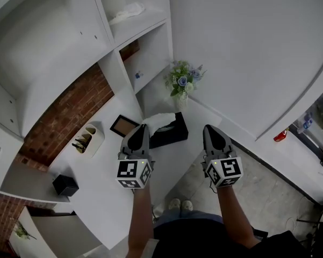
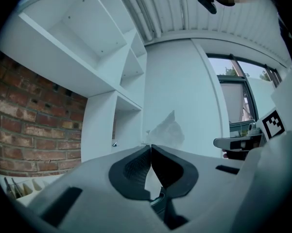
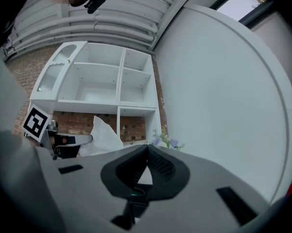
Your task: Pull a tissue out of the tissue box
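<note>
**While the left gripper (image 1: 142, 128) pinches a tissue (image 1: 160, 119), its box sits just beyond**

Where the white worktop (image 1: 107, 198) meets the brick wall (image 1: 70, 117), the containers line up. Farthest left is a small black box (image 1: 65, 185), its contents not visible. Next is a white holder (image 1: 100, 137) with a few dark, slim items I cannot identify. A flat dark frame (image 1: 123, 126) lies beside it. The black tissue box (image 1: 171, 135) stands to its right, just ahead of the left gripper. That gripper's jaws are pressed together on the white tissue, which fans up past their tips; whether its lower end is still in the box I cannot tell. Behind the box, a bunch of pale flowers (image 1: 182, 81) stands in the corner. The right gripper (image 1: 210, 129) is off to the right of the box, jaws closed with nothing between them.

White shelving (image 1: 145, 47) rises over the worktop, one upper compartment holding something white (image 1: 126, 11). A curved white wall (image 1: 247, 52) fills the right side, and the floor (image 1: 204, 181) below is speckled grey.

Counted: two grippers, one tissue box, one gripped tissue, one holder, one small black box, one frame, one bunch of flowers.
</note>
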`<state>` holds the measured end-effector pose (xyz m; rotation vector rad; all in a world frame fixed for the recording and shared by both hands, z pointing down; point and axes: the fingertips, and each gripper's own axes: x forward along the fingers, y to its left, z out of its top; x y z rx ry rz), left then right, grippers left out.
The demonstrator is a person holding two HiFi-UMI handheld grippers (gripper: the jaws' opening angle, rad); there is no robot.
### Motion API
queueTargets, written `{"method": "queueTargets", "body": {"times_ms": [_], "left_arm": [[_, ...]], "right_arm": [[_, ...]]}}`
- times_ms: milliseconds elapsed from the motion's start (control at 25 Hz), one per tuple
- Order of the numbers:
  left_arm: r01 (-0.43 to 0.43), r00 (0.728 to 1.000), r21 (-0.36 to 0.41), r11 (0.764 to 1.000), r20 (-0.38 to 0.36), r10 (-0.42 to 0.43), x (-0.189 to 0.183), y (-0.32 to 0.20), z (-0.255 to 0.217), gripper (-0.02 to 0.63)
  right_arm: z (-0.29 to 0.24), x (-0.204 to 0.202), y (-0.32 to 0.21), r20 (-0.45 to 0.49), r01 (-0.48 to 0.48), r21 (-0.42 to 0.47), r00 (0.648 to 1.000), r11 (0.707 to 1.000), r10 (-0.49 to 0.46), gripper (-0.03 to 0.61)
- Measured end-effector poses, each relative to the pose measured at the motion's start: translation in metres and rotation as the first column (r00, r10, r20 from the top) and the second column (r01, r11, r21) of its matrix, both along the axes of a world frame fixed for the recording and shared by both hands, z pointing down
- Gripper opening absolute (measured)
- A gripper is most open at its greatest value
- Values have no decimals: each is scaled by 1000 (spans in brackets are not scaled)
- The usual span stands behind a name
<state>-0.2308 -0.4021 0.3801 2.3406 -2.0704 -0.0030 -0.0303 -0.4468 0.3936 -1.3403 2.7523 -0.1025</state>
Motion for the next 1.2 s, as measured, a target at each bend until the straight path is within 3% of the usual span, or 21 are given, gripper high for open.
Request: {"method": "queueTargets", "body": {"times_ms": [440, 1200], "left_arm": [[-7, 1000, -13, 1000, -8, 7, 4, 14, 7, 11], [-23, 999, -36, 999, -25, 22, 8, 22, 17, 11]], "right_arm": [[6, -2, 16, -61, 7, 9, 998, 1000, -6, -3], [14, -4, 25, -80, 9, -9, 997, 1000, -10, -3]]}}
